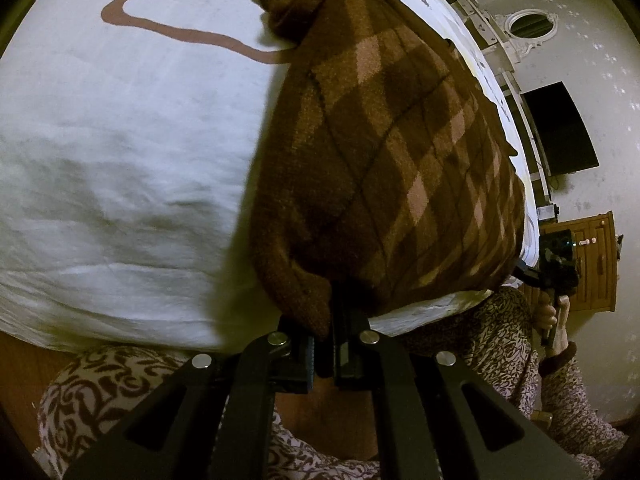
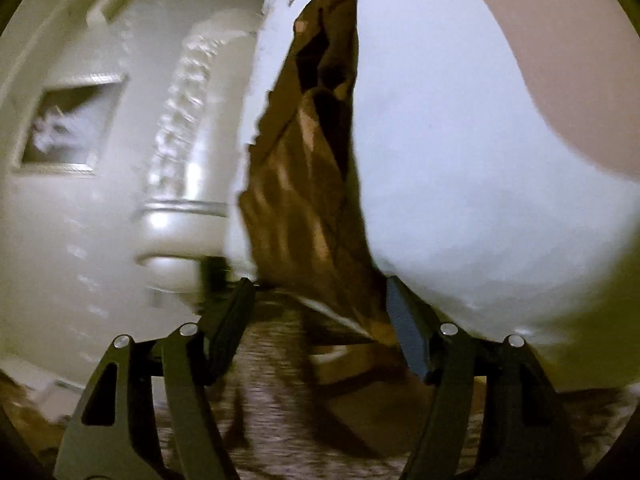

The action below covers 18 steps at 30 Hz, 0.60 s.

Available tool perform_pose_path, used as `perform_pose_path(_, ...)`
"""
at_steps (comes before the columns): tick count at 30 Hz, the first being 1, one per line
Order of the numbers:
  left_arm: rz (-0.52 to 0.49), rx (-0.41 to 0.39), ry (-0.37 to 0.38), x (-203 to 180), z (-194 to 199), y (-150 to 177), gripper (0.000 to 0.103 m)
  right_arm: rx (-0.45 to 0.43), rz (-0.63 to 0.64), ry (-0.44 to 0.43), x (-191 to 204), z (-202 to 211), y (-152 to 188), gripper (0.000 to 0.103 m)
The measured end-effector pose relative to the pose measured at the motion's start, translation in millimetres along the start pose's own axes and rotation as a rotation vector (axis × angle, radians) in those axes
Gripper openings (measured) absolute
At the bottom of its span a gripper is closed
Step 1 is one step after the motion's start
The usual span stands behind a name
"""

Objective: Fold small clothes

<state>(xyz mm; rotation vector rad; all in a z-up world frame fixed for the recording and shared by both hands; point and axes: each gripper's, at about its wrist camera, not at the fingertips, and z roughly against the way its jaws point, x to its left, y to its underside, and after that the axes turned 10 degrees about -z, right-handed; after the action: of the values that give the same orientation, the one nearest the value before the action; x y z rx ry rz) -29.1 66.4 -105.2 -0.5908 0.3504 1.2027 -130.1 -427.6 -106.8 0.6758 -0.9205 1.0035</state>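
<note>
A brown knit garment with a tan diamond check (image 1: 400,152) lies spread on a white sheet (image 1: 120,160). At its near corner my left gripper (image 1: 330,332) is shut on the thick brown hem, which bunches over the fingertips. In the blurred right wrist view the same garment (image 2: 308,184) runs away from the camera as a narrow strip. My right gripper (image 2: 320,312) stands open around its near end. The cloth lies close against the right finger (image 2: 408,332), and the left finger (image 2: 232,320) is well apart from it. I cannot tell whether the cloth touches a pad.
The sheet carries a brown looped line (image 1: 180,34). A person's patterned clothing (image 1: 100,384) fills the near edge, and a hand (image 1: 550,316) grips a handle at the right. A wooden cabinet (image 1: 596,256), a dark screen (image 1: 560,128) and a framed picture (image 2: 68,124) stand beyond the bed.
</note>
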Motion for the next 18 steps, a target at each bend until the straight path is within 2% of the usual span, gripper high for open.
perform_pose_path(3, 0.001, 0.001, 0.001, 0.1, 0.3, 0.5, 0.005, 0.037, 0.035, 0.051, 5.8, -7.2, 3.5, 0.067)
perform_pose_path(6, -0.003, 0.002, -0.004, -0.6, 0.3, 0.6, 0.005, 0.136, 0.016, 0.111, -1.5, -28.4, 6.7, 0.067)
perform_pose_path(10, -0.005, 0.005, -0.009, -1.9, -0.7, -0.9, 0.006, 0.180, 0.017, 0.126, -0.4, -41.1, 10.7, 0.067)
perform_pose_path(13, -0.005, 0.005, -0.010, -2.4, -0.9, -1.1, 0.006, 0.195, 0.033, 0.139, 0.6, -44.5, 14.6, 0.066)
perform_pose_path(15, -0.002, 0.005, -0.008, -2.2, -1.0, -1.2, 0.006, 0.182, 0.041, 0.129, 1.1, -39.9, 14.6, 0.058)
perform_pose_path(18, 0.004, 0.004, -0.001, -1.8, -0.8, -0.7, 0.006, 0.129, 0.035, 0.054, 1.4, -23.7, 7.5, 0.058)
